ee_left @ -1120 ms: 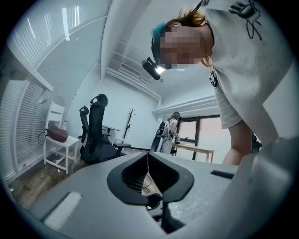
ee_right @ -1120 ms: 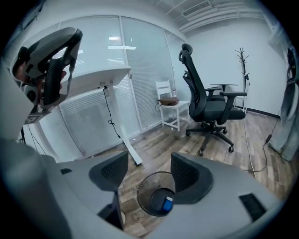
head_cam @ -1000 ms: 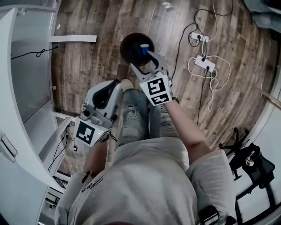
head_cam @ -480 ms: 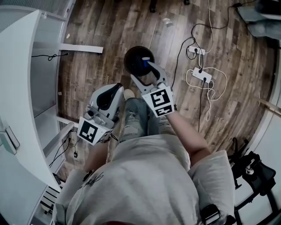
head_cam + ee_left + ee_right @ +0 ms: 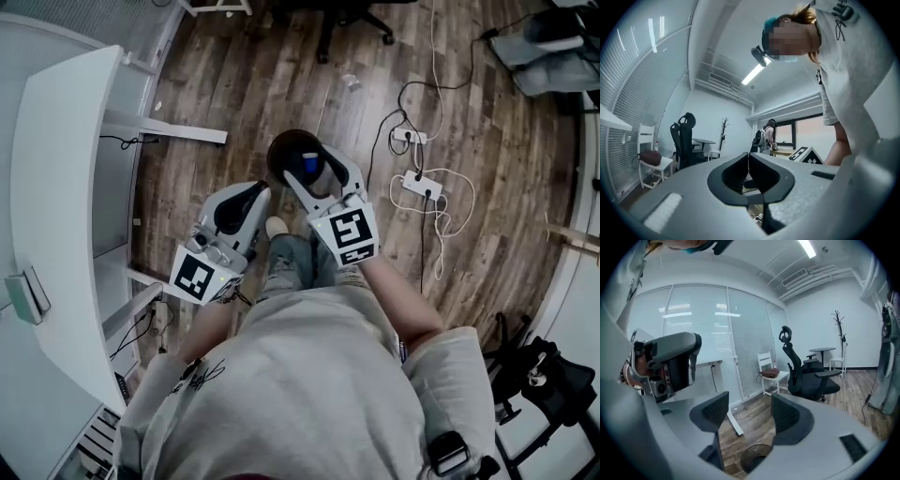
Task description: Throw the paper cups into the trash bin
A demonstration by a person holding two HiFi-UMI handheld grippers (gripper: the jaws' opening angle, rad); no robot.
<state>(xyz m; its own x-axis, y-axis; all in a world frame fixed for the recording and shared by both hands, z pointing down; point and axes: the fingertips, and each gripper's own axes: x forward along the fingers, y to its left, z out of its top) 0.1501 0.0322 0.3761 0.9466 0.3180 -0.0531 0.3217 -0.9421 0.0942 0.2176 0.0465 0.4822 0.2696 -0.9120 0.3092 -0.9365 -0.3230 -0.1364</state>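
blue cup (image 5: 308, 165) in bin (image 5: 275, 155) | axis unclear | right gripper (image 5: 749, 412) fingers apart

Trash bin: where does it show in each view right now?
Head view: trash bin at upper centre.
Right gripper view: trash bin at bottom centre, below the right gripper's open jaws.
Left gripper view: not in it.
Shared landmark: white desk foot.
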